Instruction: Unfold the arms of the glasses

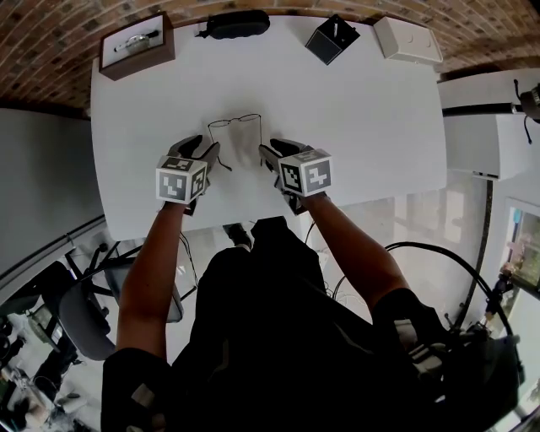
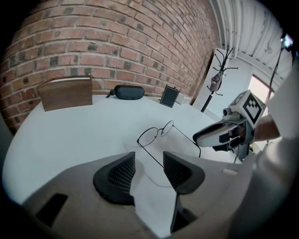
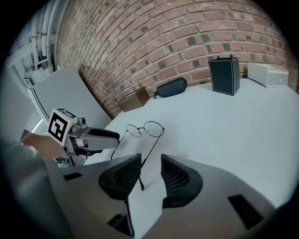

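Observation:
Thin wire-framed glasses [image 1: 235, 121] lie on the white table [image 1: 363, 118] with both arms swung out toward me. My left gripper [image 1: 213, 155] is open just behind the left arm's end. In the left gripper view that arm [image 2: 152, 156] runs into the gap between the jaws [image 2: 148, 161], close to the right pad. My right gripper [image 1: 267, 155] is open as well. The tip of the other arm [image 3: 141, 179] lies loose between its pads [image 3: 150, 164]. Each gripper view also shows the opposite gripper, the right one [image 2: 218, 136] and the left one [image 3: 99, 135], beside the glasses [image 3: 142, 128].
Along the far edge by the brick wall stand a brown wooden box [image 1: 135, 44], a black glasses case [image 1: 238, 24], a small black box [image 1: 331, 38] and a white box [image 1: 407, 39]. The table's near edge runs just under my grippers. A chair [image 1: 80, 316] is at lower left.

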The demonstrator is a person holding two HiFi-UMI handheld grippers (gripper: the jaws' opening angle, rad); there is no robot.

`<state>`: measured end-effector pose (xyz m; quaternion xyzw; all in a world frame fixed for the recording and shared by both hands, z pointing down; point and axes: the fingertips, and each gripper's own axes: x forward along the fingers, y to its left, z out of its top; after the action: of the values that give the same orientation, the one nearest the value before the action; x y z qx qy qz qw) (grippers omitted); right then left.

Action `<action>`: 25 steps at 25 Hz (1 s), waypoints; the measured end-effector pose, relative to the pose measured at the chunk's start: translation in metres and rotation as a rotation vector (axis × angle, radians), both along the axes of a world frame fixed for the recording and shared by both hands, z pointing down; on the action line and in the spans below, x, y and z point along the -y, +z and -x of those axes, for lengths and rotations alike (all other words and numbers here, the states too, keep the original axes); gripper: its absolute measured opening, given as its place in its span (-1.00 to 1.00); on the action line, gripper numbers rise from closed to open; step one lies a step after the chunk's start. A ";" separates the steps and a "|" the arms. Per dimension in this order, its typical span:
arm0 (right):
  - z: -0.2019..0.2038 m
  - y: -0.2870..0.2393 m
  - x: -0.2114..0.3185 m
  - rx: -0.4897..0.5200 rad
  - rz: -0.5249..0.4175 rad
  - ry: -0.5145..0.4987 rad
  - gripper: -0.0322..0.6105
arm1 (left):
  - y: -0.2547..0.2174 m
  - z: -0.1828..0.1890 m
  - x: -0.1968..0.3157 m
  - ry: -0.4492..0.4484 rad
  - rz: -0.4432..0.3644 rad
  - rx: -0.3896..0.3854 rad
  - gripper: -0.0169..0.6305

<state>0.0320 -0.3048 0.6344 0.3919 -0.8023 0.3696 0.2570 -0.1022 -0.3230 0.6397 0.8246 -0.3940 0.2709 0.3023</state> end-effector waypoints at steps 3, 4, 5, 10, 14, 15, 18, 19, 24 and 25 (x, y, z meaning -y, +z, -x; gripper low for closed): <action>0.000 -0.001 0.001 -0.017 -0.020 -0.013 -0.51 | -0.009 0.001 0.000 -0.023 -0.006 -0.011 -0.36; 0.000 -0.001 0.001 -0.028 -0.026 -0.019 -0.50 | -0.012 0.001 0.000 -0.035 -0.012 -0.021 -0.35; 0.000 -0.002 0.001 -0.037 -0.031 -0.022 -0.50 | -0.016 0.002 -0.001 -0.048 -0.018 -0.031 -0.35; 0.000 -0.012 0.000 -0.049 -0.073 -0.016 -0.50 | -0.037 0.009 -0.016 -0.130 -0.047 -0.121 -0.35; -0.006 -0.032 0.000 -0.075 -0.155 0.000 -0.50 | -0.067 0.018 -0.031 -0.176 -0.120 -0.183 -0.36; -0.008 -0.039 -0.001 -0.074 -0.174 0.010 -0.51 | -0.075 0.021 -0.035 -0.184 -0.138 -0.200 -0.36; -0.006 -0.063 -0.006 -0.048 -0.230 0.034 -0.51 | -0.099 0.028 -0.049 -0.207 -0.185 -0.245 -0.39; -0.004 -0.074 -0.008 -0.036 -0.255 0.037 -0.52 | -0.107 0.030 -0.054 -0.215 -0.202 -0.259 -0.46; 0.009 -0.126 -0.028 -0.019 -0.383 0.022 -0.75 | -0.142 0.040 -0.079 -0.239 -0.280 -0.331 -0.78; 0.012 -0.135 -0.034 -0.018 -0.407 0.015 -0.77 | -0.148 0.042 -0.084 -0.241 -0.293 -0.342 -0.84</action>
<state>0.0204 -0.2710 0.4993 0.4452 -0.8551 0.1984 0.1769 -0.1443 -0.2385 0.4920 0.8404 -0.4678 0.0297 0.2721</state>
